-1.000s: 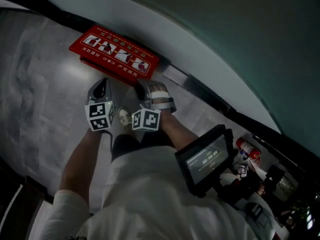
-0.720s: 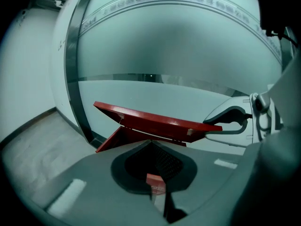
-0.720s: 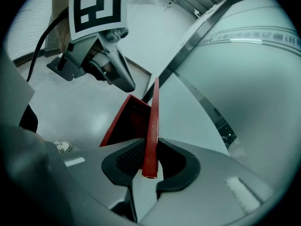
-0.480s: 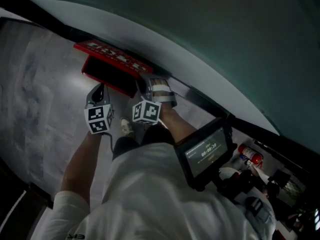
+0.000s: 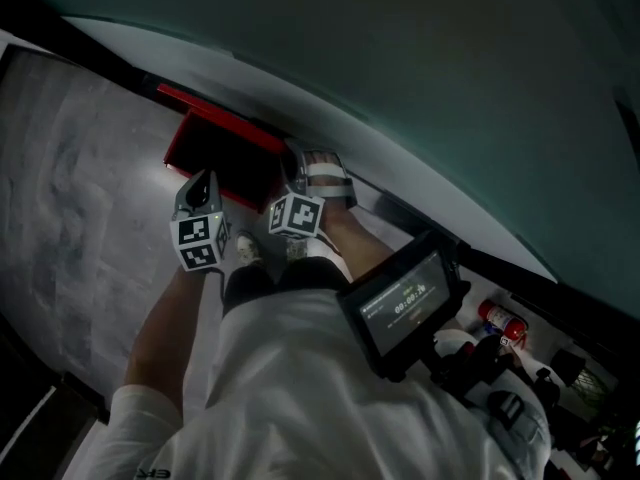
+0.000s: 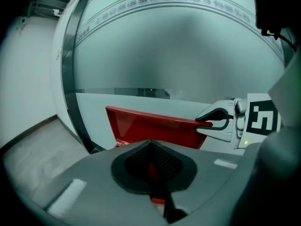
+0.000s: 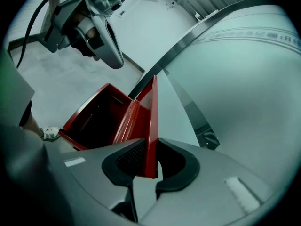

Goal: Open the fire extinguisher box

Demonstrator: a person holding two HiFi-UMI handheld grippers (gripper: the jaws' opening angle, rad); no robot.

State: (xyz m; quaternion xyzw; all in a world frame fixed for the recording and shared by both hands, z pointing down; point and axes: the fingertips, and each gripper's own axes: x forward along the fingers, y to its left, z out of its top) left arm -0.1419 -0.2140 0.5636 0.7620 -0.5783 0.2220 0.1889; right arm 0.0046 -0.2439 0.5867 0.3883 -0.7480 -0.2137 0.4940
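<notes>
Red lid [image 7: 151, 112] clamped in right gripper [image 7: 149, 147], frame centre, to hinge fire extinguisher box [image 7: 89, 121] open; left gripper [image 6: 150, 147] closed, empty.

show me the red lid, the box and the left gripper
red lid [image 7: 152, 121]: right gripper view, its thin upright edge
box [image 7: 123, 122]: right gripper view, its red side wall
left gripper [image 7: 114, 61]: right gripper view, its fingertips

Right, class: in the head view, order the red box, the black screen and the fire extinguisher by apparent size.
1. red box and black screen: alike, screen nearer, so unranked.
2. fire extinguisher.
</notes>
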